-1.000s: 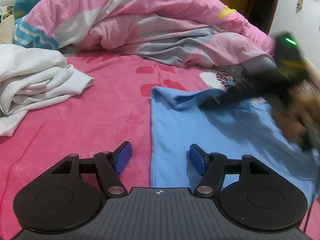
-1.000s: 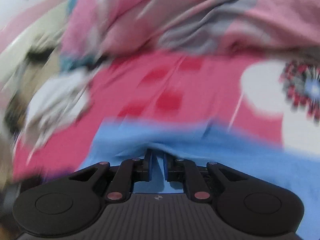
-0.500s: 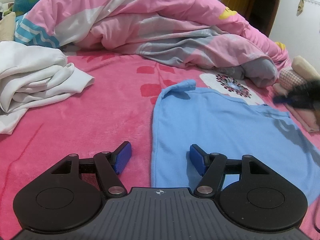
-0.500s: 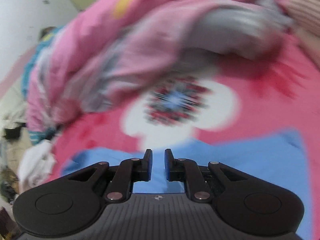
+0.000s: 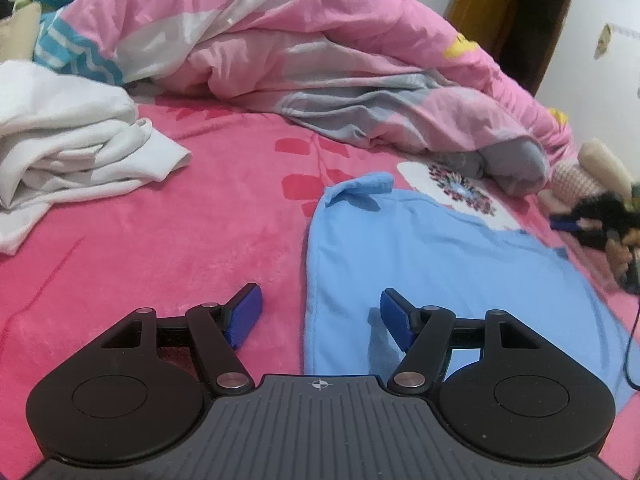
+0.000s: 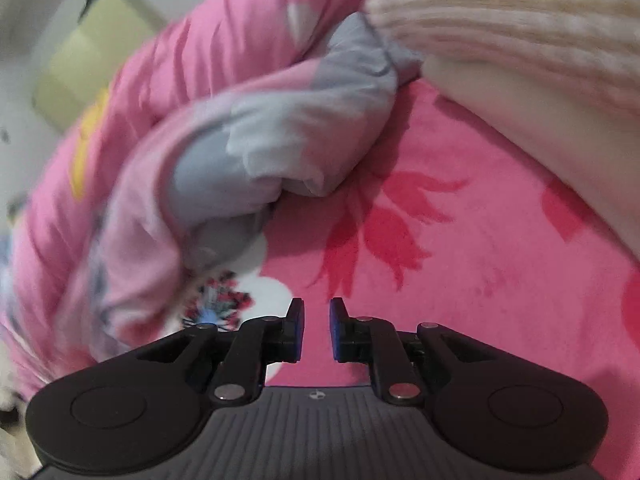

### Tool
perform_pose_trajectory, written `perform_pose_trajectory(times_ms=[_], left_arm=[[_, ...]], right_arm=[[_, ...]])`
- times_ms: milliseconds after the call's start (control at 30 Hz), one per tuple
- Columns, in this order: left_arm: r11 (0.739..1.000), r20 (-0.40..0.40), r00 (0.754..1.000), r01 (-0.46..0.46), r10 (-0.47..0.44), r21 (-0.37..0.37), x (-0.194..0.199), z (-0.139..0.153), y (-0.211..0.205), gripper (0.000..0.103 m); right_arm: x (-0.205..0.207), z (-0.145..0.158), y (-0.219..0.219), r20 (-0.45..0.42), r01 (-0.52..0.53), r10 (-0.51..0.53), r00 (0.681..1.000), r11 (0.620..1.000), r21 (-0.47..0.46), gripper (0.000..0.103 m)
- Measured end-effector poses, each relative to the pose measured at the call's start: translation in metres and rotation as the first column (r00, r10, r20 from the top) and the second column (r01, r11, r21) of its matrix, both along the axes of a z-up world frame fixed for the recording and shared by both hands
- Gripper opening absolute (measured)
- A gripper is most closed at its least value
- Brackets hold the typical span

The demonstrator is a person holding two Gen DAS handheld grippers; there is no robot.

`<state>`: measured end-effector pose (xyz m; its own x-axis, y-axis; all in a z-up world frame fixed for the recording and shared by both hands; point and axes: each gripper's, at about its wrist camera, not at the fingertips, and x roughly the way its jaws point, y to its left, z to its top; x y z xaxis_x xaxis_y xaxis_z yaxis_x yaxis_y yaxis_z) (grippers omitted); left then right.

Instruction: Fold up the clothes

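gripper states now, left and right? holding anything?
Left gripper: open, empty, straddling the blue garment's edge.
Right gripper: narrow gap, nothing between the pads, over the pink blanket.

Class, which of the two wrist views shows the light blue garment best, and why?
The left wrist view. The light blue garment lies spread flat on the pink blanket, one corner curled, filling the right side. The right wrist view shows none of it, only blanket and crumpled quilt.
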<state>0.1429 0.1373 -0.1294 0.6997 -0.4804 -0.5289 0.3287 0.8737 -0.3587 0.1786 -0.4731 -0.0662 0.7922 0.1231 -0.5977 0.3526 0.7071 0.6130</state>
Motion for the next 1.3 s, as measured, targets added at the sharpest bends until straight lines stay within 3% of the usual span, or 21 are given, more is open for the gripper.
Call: perform_pose_trajectory(times_ms=[233,367,533,733,800,900,1000,1033,1067,1200,1300], left_arm=[[0.992,-0.053,0.998,-0.048,0.042,-0.114,0.003,0.007,0.017,0.066],[0.983,-0.042,0.995,-0.099,0.094,-0.153,-0.017,0.024,0.034,0.066],[0.982,-0.05,0.993,-0.111,0.104,-0.154,-0.043,0.04,0.045,0.066],[0.996,0.05,0.998,-0.033,0.029,0.078,-0.03,0.066,-0.003,0.066],[0.986,0.086,0.996,0.012,-0.027,0.167,-0.012,0.069,-0.031,0.066],[0.958,0.05,0.996,0.062,-0.079,0.279,0.028,0.057,-0.07,0.066],[0.929,-0.004,0.999,0.046,-0.048,0.368,0.068,0.036,-0.093,0.065],[0.925,-0.009,1.0,0.026,-0.024,0.378,0.081,0.031,-0.092,0.065],[0.94,-0.019,1.0,0.002,0.005,0.342,0.09,0.029,-0.085,0.065],[0.985,-0.083,0.991,-0.088,0.101,0.15,0.119,0.026,-0.052,0.064],[0.994,-0.094,0.995,-0.032,0.042,0.107,0.123,0.023,-0.048,0.064]], right_arm=[[-0.123,0.007,-0.005,0.02,-0.007,0.005,1.0,0.992,0.127,0.018],[-0.2,0.011,0.001,0.028,0.002,-0.006,1.0,0.988,0.156,0.02],[-0.244,-0.002,0.012,0.011,0.001,-0.004,1.0,0.984,0.18,0.026],[-0.239,-0.009,0.019,0.052,-0.019,0.01,0.999,0.983,0.183,0.027],[-0.233,-0.009,0.024,0.073,-0.032,0.02,0.997,0.984,0.172,0.027],[-0.225,-0.012,0.028,0.084,-0.043,0.03,0.996,0.985,0.167,0.027],[-0.22,-0.013,0.028,0.081,-0.053,0.041,0.996,0.988,0.144,0.027],[-0.219,-0.012,0.026,0.081,-0.053,0.043,0.996,0.99,0.133,0.027],[-0.218,-0.011,0.024,0.08,-0.053,0.043,0.996,0.991,0.123,0.027],[-0.205,-0.008,0.009,0.074,-0.047,0.041,0.996,0.996,0.078,0.027],[-0.18,-0.007,-0.005,0.074,-0.056,0.051,0.996,0.996,0.064,0.028]])
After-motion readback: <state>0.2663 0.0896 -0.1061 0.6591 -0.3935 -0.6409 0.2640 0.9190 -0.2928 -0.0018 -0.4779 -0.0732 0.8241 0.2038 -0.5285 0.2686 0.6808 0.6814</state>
